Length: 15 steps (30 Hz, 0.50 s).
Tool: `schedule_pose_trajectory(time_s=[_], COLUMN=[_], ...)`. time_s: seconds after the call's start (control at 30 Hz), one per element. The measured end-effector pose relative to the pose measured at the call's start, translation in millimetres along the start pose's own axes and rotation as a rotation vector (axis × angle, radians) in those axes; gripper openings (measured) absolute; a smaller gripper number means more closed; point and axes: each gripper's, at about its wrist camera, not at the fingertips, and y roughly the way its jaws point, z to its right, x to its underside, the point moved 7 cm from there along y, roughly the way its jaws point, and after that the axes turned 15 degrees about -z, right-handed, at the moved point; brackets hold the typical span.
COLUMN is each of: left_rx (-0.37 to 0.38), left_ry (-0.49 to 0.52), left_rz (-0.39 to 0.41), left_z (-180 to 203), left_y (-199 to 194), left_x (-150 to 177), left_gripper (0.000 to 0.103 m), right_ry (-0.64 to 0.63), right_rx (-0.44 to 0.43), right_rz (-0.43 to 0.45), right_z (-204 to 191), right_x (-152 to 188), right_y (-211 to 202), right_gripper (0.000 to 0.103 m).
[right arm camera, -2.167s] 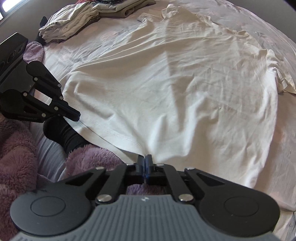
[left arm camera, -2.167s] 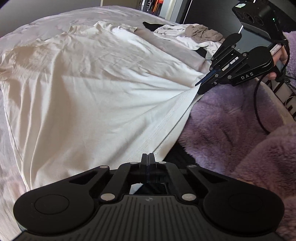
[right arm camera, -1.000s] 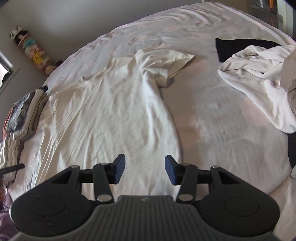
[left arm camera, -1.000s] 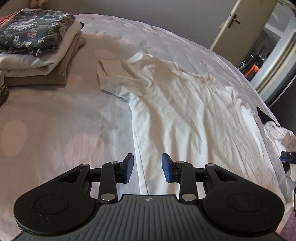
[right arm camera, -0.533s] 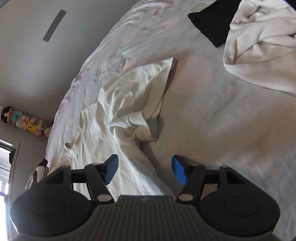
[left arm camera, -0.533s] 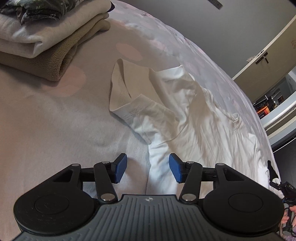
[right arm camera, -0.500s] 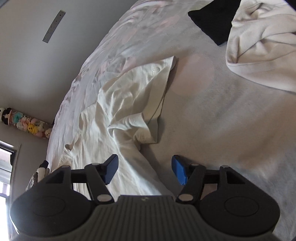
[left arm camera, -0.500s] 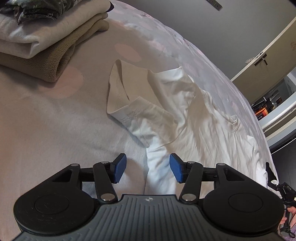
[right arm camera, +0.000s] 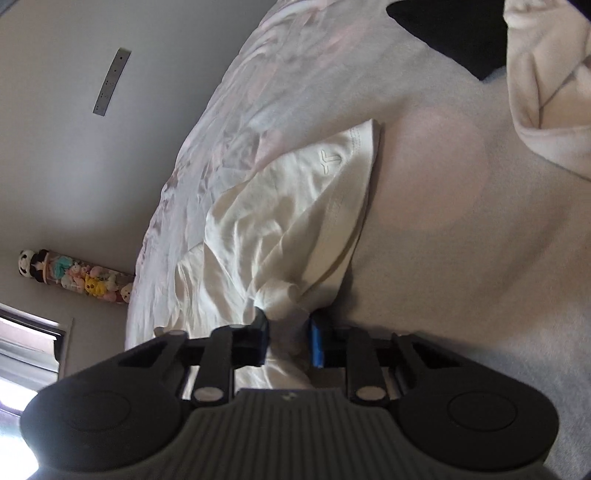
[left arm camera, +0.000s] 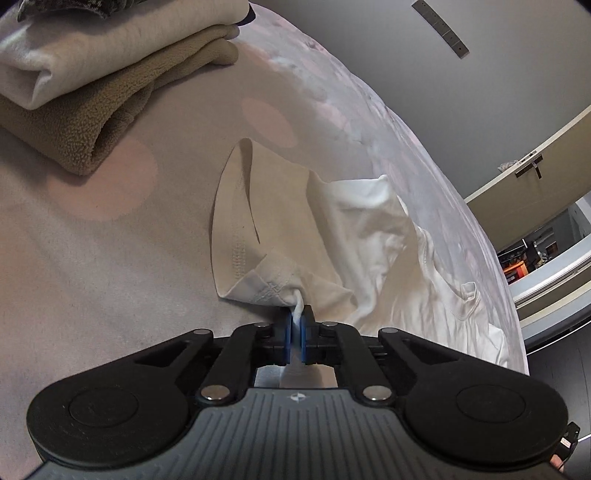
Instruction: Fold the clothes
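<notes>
A white T-shirt (left arm camera: pixel 354 229) lies spread on the bed, its short sleeve (left arm camera: pixel 236 206) pointing away from me in the left wrist view. My left gripper (left arm camera: pixel 294 317) is shut on a pinch of the shirt just below that sleeve's seam, its jaws closing tight on the cloth. In the right wrist view the same T-shirt (right arm camera: pixel 258 221) shows its other sleeve (right arm camera: pixel 340 166), which bears a small logo. My right gripper (right arm camera: pixel 288 328) has its jaws closing on a bunched wad of the shirt under that sleeve, and the blue pads press on it.
A stack of folded clothes (left arm camera: pixel 92 74), tan fleece under white, sits at the far left on the pale bedsheet (left arm camera: pixel 92 277). A crumpled cream garment (right arm camera: pixel 546 92) and a black one (right arm camera: pixel 461 33) lie to the right. A door (left arm camera: pixel 535 177) stands beyond the bed.
Both grippers dropped toward the shirt's underarm areas, first widening, then closing on the cloth. Fabric that lay flat between the open jaws is now pinched and bunched.
</notes>
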Motion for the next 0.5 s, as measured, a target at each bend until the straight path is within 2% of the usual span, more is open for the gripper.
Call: schedule_pose_trajectory(time_s=[0.07,0.13,0.2,0.3,0.37,0.43,0.47,0.5], left_rx=[-0.032,-0.067,-0.099,-0.149,-0.143,-0.129,-0.119,-0.11], left_ry=[0.027,0.037,0.029,0.081,0.073,0.063,0.06,0.057], left_rz=[0.022,0.044,0.03,0.019,0.02,0.012,0.003,-0.006], left_z=[4,5,0,2,2,2,2,2], left_y=[-7,-13,-12,-5,-4,-5,-6,-7], left_x=[-3,-9,-13,-10,-9,-9,-9,-8], left_gripper=[0.001,0.001,0.001,0.001,0.002,0.006,0.008,0.011], right_ry=[-0.075,-0.095,-0.103,-0.096,-0.093,-0.06,-0.043,-0.035], right_rx=[0.078,0.129,0.186,0.223,0.219,0.165,0.136,0.114], right_rz=[0.057,0.105,0.143,0.111,0.1,0.071,0.056,0.059], right_z=[-7,-9,-6,2,7,12,15,16], right_x=[-5,-13,-21,-24,-23,-18,-16,-14], right_y=[-7,-15,-24,-18,-15,-16,-16,-19], right_gripper=[0.008,0.007,0.007,0.007,0.007,0.013,0.017,0.031])
